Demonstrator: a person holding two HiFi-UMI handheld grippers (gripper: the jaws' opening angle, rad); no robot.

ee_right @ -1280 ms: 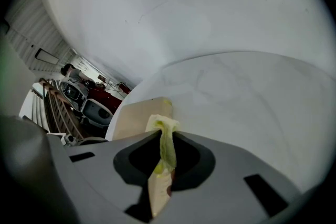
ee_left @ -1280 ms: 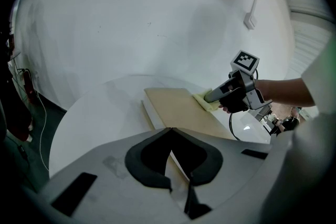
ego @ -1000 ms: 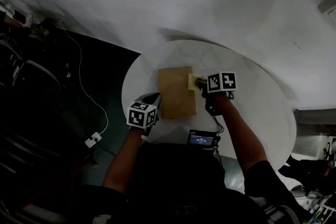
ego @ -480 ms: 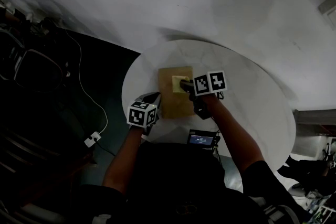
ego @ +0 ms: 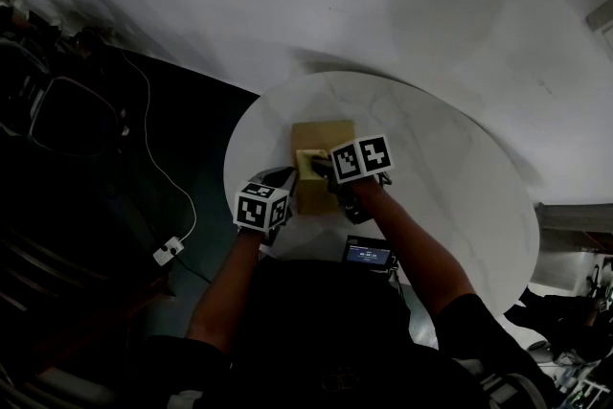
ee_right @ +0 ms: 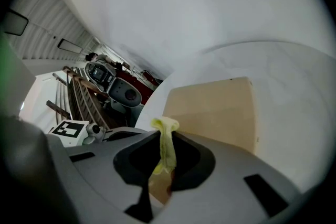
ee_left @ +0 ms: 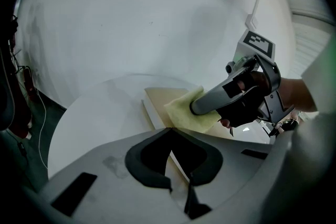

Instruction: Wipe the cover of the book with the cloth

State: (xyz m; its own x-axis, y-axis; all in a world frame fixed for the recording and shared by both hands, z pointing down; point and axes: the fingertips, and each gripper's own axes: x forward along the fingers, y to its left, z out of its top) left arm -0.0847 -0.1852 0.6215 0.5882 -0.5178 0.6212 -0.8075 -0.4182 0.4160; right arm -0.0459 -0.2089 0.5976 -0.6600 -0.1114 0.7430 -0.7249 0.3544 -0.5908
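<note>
On the tabletop (ego: pixel 460 168), the right gripper (ee_right: pixel 167 136) pinched a limp-looking yellow cloth (ee_left: pixel 191 113) by one fold over the stiff book (ego: pixel 330 131), while the left gripper (ee_left: pixel 170 131) had its jaws together.

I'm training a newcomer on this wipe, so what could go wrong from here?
1. The right gripper pinches only a thin fold of the cloth, so dragging it could pull it free.
2. The left gripper, jaws together, seems to pin the book at one edge only. A sideways stroke may pivot or slide it on the table.
</note>
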